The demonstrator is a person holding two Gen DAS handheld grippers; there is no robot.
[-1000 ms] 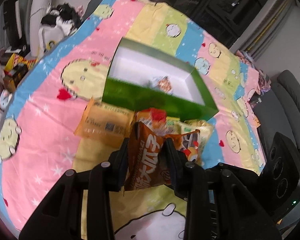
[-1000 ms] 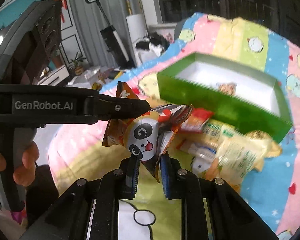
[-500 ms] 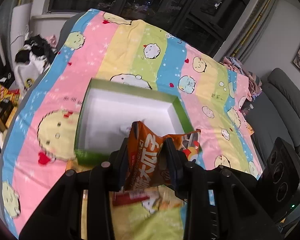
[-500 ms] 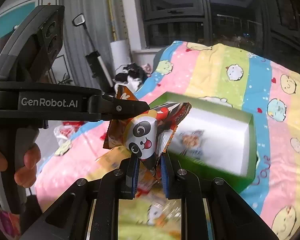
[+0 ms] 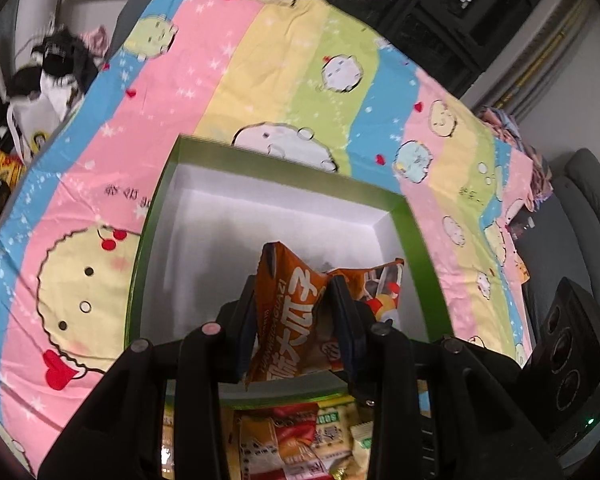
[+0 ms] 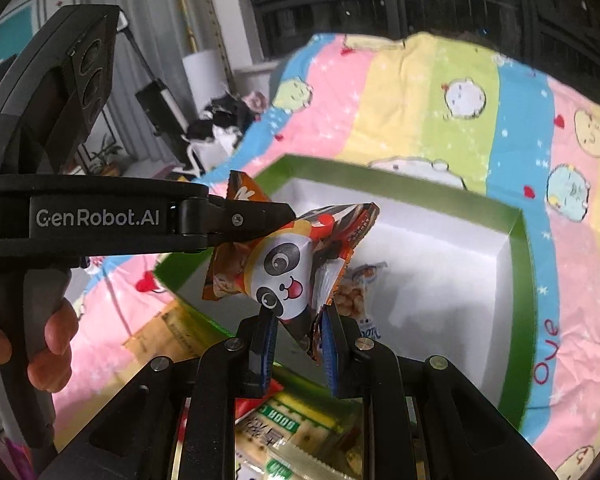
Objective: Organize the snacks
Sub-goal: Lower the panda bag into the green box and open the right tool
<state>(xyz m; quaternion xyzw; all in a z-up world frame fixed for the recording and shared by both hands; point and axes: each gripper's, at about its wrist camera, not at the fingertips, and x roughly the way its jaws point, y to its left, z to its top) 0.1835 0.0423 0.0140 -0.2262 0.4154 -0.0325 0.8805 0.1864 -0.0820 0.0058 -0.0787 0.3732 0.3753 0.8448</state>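
Observation:
An orange snack packet (image 5: 296, 320) with a panda face (image 6: 284, 256) hangs over the near part of the open green box (image 5: 156, 216). My left gripper (image 5: 294, 292) is shut on its orange end, and the right wrist view shows the left gripper (image 6: 276, 220) reaching in from the left. My right gripper (image 6: 298, 316) is shut on the packet's lower panda corner. The box (image 6: 516, 264) has a white inside, and one small snack pack (image 6: 356, 296) lies on its floor.
A pile of snack packets (image 5: 300, 440) lies on the striped cartoon blanket (image 5: 80, 184) just in front of the box's near wall. A person's hand (image 6: 48, 340) grips the left gripper's handle. Clutter sits off the bed at left, a grey sofa at right.
Both grippers carried the orange packet forward from above the snack pile to above the green box. The box has come closer and lies under the packet. Both grips stayed the same.

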